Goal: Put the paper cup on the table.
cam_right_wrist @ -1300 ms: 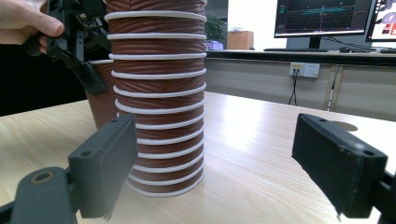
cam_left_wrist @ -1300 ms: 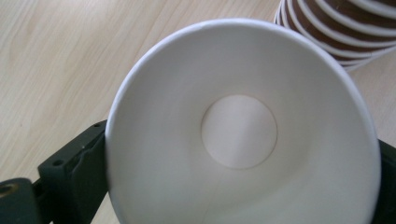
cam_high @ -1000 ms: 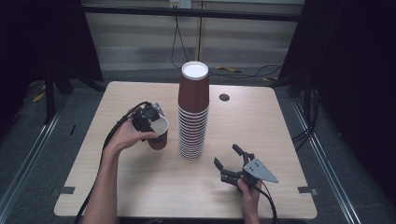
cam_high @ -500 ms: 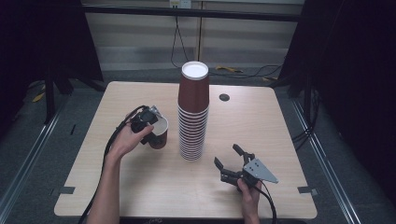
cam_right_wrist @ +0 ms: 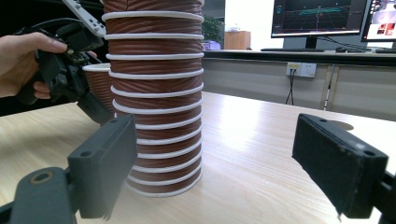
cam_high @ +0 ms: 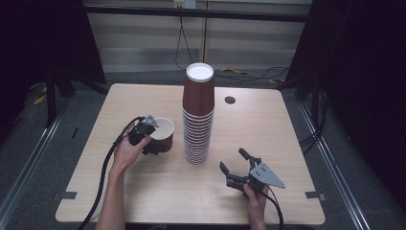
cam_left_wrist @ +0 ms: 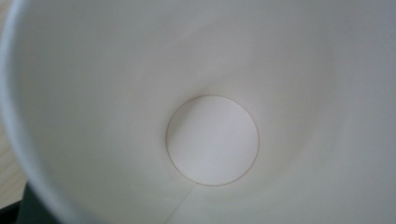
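A tall stack of brown ribbed paper cups [cam_high: 198, 120] stands upside down mid-table; in the right gripper view the stack [cam_right_wrist: 156, 93] rises just past the jaws. Left of it a single brown paper cup [cam_high: 165, 140] sits mouth up, low over the table. My left gripper [cam_high: 154, 144] has just been closing and grips that cup at its left rim wall. The left gripper view looks into the cup's white inside [cam_left_wrist: 212, 140]. My right gripper [cam_high: 233, 160] rests open right of the stack, nothing between its jaws [cam_right_wrist: 224, 163]. It also sees the left gripper [cam_right_wrist: 91, 100] and cup [cam_right_wrist: 98, 84].
The wooden table [cam_high: 268, 129] has a round cable hole [cam_high: 230, 100] behind the stack. Black cables trail from both grippers toward the front edge. Dark frames and floor surround the table. Monitors [cam_right_wrist: 317, 18] stand far behind.
My left hand has sunk a little toward the table with the cup, and its jaws have drawn in on the cup's wall. The right gripper has stayed put.
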Available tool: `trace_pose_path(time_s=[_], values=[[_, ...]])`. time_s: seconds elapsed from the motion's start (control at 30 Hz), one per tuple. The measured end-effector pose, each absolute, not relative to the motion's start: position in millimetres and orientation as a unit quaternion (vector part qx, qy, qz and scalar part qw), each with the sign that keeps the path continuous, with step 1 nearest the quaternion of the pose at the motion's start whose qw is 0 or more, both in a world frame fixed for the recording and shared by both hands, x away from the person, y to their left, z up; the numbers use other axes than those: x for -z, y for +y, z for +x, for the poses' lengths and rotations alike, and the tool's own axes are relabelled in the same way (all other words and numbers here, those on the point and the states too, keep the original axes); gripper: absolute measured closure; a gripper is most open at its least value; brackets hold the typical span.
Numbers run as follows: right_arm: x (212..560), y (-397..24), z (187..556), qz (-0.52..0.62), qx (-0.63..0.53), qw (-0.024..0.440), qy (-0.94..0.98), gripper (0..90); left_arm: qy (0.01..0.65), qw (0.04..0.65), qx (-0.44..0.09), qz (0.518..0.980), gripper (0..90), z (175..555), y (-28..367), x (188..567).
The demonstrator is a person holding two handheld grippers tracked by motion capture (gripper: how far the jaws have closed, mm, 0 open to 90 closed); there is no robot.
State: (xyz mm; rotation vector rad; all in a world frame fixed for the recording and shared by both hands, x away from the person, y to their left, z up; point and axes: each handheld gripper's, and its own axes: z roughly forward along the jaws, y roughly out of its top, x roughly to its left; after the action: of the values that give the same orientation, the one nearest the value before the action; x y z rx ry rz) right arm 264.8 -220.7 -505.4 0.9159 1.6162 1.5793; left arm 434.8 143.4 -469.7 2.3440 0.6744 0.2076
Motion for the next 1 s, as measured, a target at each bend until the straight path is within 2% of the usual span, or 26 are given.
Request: trace_pose_path(time_s=[0.2, 0.6, 1.0], values=[[505.4, -220.7, 264.8, 0.352, -0.608, 0.344, 0.622, 13.7, 0.279, 0.405, -0.078, 0.867, 15.7, 429.3, 155.5, 476.7], [505.3, -220.9, 264.5, 0.351, -0.609, 0.343, 0.623, 13.6, 0.298, 0.418, -0.093, 0.853, 15.7, 418.3, 167.6, 484.4], [505.3, -221.0, 264.5, 0.351, -0.609, 0.342, 0.624, 13.7, 0.328, 0.477, -0.139, 0.803, 15.7, 387.1, 179.9, 482.1]])
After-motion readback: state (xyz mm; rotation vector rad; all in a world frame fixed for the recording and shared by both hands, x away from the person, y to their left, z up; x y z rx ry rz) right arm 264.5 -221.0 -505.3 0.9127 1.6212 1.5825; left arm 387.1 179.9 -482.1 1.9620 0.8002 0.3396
